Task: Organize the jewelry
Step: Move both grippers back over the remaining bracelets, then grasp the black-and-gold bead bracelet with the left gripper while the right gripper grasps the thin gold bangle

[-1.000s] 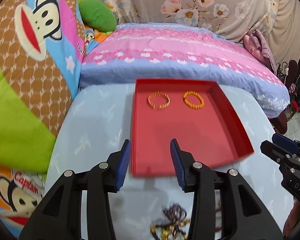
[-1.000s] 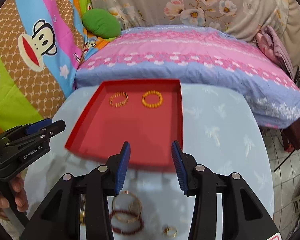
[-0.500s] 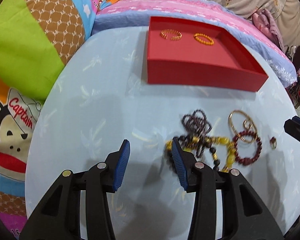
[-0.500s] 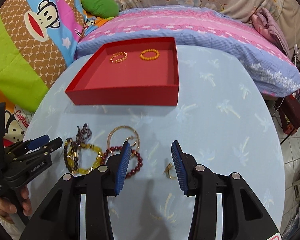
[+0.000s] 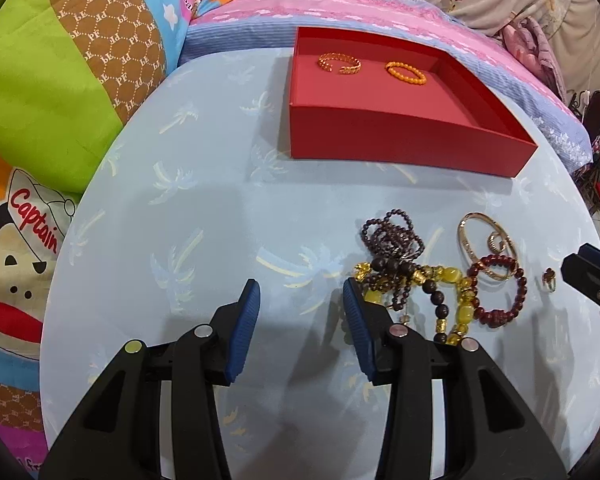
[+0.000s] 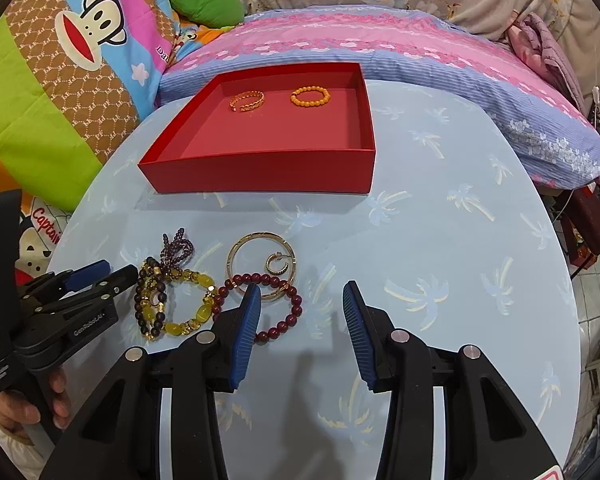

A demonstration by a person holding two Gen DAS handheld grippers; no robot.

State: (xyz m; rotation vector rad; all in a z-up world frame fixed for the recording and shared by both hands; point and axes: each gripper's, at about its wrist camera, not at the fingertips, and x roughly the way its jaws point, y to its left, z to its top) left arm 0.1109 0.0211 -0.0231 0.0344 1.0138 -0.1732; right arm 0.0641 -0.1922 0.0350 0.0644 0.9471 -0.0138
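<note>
The red tray at the table's far side holds a gold chain bangle and an orange bead bracelet. Loose jewelry lies nearer: a purple bead strand, a yellow and dark bead bracelet, a gold bangle, a dark red bead bracelet and a small ring. My left gripper is open and empty, just left of the pile. My right gripper is open and empty at the pile's right, its left finger over the red bracelet.
The round table has a pale blue palm-print cloth. A cartoon-print cushion lies to its left, and a pink and blue bedcover lies behind the tray. A hand grips the left tool's handle. Bare cloth stretches right of the right gripper.
Both grippers have pulled back from over the tray and come down toward the loose jewelry at the near side. Their jaw gaps look unchanged.
</note>
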